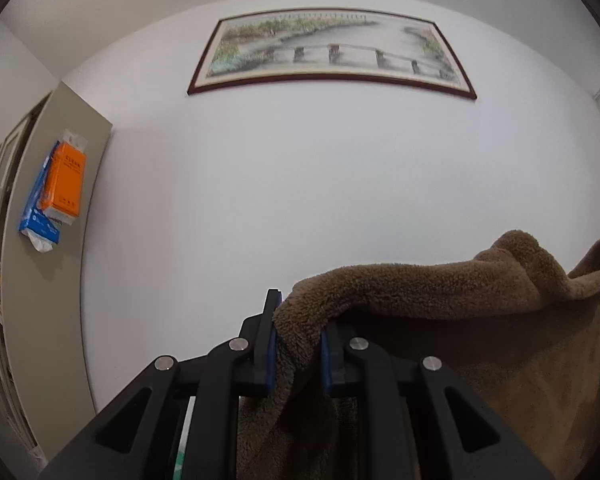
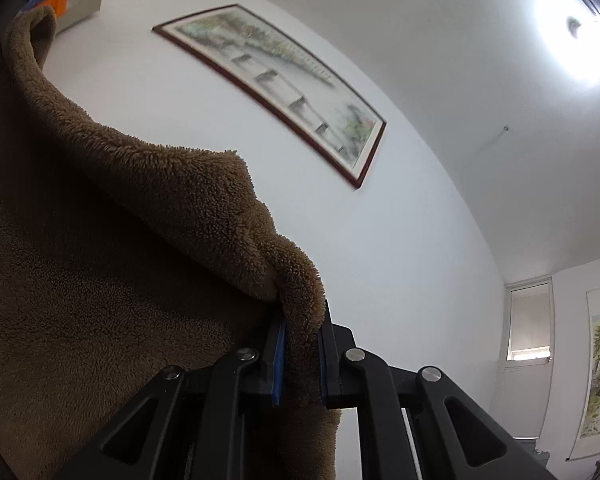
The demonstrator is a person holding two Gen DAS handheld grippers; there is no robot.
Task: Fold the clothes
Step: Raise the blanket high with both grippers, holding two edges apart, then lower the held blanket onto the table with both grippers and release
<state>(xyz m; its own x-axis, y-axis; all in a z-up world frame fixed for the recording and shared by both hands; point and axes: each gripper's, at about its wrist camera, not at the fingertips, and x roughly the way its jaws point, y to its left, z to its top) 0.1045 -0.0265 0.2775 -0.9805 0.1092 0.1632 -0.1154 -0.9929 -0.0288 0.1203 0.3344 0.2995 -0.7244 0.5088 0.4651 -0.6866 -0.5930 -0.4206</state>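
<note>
Brown fleece garment [image 1: 440, 280] pinched between both grippers' jaws.

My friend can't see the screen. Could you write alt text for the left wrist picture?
The left gripper is clamped on an edge of a fluffy brown garment, which is held up and stretches off to the right. Behind it is a white wall with a framed landscape painting, and tissue packs at left.
</note>
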